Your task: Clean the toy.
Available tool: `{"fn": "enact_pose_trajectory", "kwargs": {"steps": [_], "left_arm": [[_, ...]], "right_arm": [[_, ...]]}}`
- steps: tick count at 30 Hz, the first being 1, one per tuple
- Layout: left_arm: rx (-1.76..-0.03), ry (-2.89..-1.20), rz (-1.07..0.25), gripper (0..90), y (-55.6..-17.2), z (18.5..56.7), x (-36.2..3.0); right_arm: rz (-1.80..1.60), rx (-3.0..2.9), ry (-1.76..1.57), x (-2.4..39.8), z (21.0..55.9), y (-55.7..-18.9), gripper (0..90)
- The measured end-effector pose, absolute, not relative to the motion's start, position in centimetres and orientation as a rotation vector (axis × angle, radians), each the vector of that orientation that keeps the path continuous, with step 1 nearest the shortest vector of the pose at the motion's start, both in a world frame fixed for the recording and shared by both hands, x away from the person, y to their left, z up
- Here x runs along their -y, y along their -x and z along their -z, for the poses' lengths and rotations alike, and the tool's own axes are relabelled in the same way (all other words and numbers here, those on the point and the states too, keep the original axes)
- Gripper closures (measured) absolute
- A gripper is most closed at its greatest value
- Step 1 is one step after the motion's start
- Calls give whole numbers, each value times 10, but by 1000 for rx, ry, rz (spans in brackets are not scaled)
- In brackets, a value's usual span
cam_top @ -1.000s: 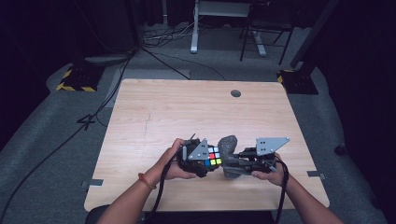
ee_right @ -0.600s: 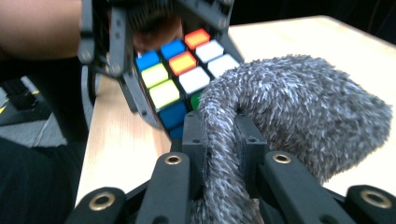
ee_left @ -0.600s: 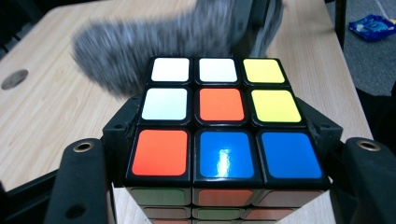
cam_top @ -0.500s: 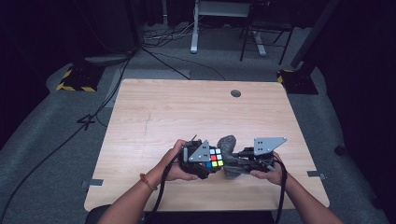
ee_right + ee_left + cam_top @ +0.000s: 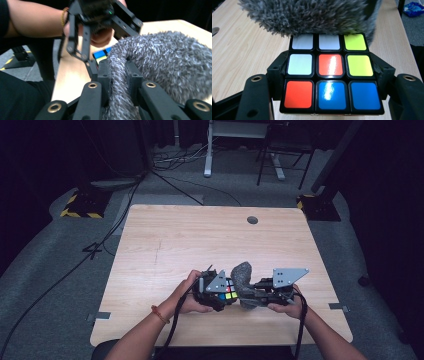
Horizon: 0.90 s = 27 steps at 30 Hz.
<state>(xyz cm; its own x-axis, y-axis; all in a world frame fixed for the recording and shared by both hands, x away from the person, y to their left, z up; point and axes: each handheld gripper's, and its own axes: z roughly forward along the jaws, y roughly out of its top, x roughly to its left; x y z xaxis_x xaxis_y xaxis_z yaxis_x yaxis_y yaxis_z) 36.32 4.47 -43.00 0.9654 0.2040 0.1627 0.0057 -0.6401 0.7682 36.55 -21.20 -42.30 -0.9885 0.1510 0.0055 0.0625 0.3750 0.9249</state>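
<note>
A puzzle cube with white, orange, yellow and blue stickers sits clamped between the black jaws of my left gripper. Its top edge presses into a grey fuzzy duster. My right gripper is shut on the same fuzzy duster, whose pile bulges out on both sides of the jaws. In the high view the cube and the duster touch near the table's front edge, between the two hands. The right gripper view shows the left gripper and the hand behind it, with a corner of the cube below.
The light wooden table has a round grommet hole near its far edge. Cables and a desk frame lie on the grey floor beyond. A blue packet lies on the floor off the table's side.
</note>
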Motion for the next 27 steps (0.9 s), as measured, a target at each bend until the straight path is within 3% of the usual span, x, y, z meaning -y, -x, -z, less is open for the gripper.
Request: {"fn": "enact_pose_trajectory", "kwargs": {"steps": [11,19,27], "left_arm": [[-129,-2249,-255,332,-363,431,-43],[-109,-2324,-302,332,-358,438,-31],[-154,-2225,-310,334,-362,422,-48]], "right_arm": [[-1715,-2553,-205,209,426,-365,781],[-1736,-2556,-149,203,422,-359,781],[-1572,-2587,-277,211,432,-371,782]]}}
